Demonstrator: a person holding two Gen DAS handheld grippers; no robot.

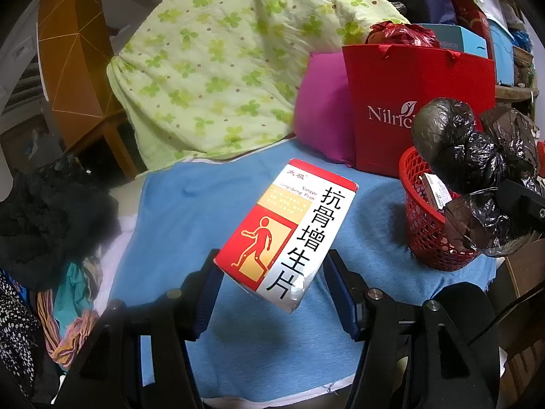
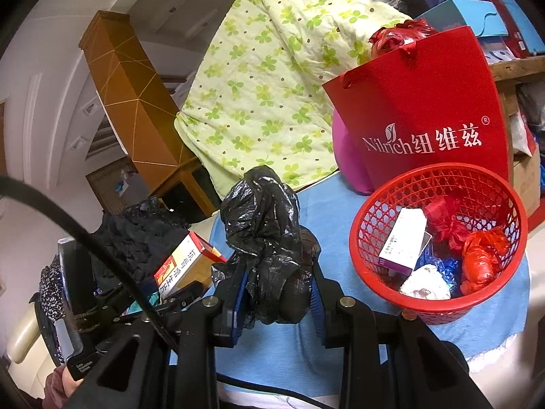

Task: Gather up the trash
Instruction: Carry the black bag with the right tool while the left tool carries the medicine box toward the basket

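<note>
Closest to me, the left gripper (image 1: pixel 272 274) held a red-and-white medicine box (image 1: pixel 286 228) by its lower end, a finger pressed against either side, so that the box stood tilted above the blue towel (image 1: pixel 190 204). Beside it, the right gripper (image 2: pixel 277 293) was clamped narrowly on a crumpled black plastic bag (image 2: pixel 262 231), which bulged up and out between its blue-padded fingers (image 2: pixel 236 293). From the right wrist camera the left gripper and its box (image 2: pixel 180 266) showed off to the left, against a heap of dark clothing (image 2: pixel 136 231).

A little further along the towel (image 2: pixel 327 211) stood the red mesh basket (image 2: pixel 381 201), to the right of both grippers. Inside it lay a white and purple carton (image 2: pixel 403 242), crumpled red plastic (image 2: pixel 477 255), a scrap of blue wrapping (image 2: pixel 442 267) and a wad of white paper (image 2: pixel 425 283). From the left wrist camera the black bag (image 1: pixel 466 156) hung in front of the basket (image 1: pixel 425 231), hiding part of its rim.

Behind the basket stood a red paper shopping bag (image 2: pixel 425 102) with white lettering, a purple cushion (image 1: pixel 323 116) leaning beside it. Furthest back lay a pale green quilt (image 1: pixel 211 61) printed with clover leaves, and a wooden cabinet (image 2: pixel 126 102) rose to the left.
</note>
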